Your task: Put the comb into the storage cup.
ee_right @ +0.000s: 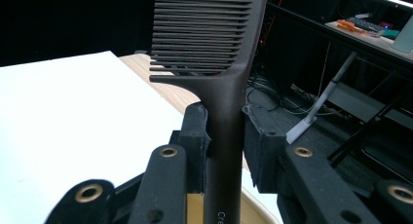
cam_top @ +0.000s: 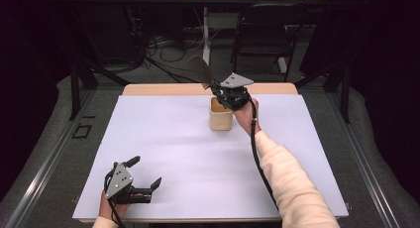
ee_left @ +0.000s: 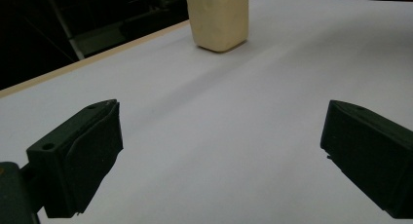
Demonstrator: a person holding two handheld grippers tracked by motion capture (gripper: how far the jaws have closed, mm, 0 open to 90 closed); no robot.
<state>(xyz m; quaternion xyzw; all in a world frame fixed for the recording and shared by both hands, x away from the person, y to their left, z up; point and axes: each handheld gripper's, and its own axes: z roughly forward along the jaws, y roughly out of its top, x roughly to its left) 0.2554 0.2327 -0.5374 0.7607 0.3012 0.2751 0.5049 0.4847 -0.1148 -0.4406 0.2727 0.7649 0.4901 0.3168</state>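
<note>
The right tool (cam_top: pixel 224 91) is sitting over the far middle of the white surface (cam_top: pixel 163 139), just above a cream-coloured cup (cam_top: pixel 220 116), and it is clenching the handle of a dark brown comb (cam_top: pixel 200 69). In the right gripper view the comb (ee_right: pixel 219 63) is standing between the two black jaws, which are pressing against its handle from either side, with the toothed part rising above them and the teeth pointing left. In the high view the comb is slanting up and to the left from the tool, beyond the cup's far rim; its lower end seems to be above the cup's opening, though the hand is hiding that spot. The left tool (cam_top: pixel 144 173) is resting at the near left corner of the surface, well apart from the cup, its jaws spread wide and grasping nothing. In the left gripper view the cup (ee_left: pixel 219 19) is standing upright far ahead of those parted jaws.
</note>
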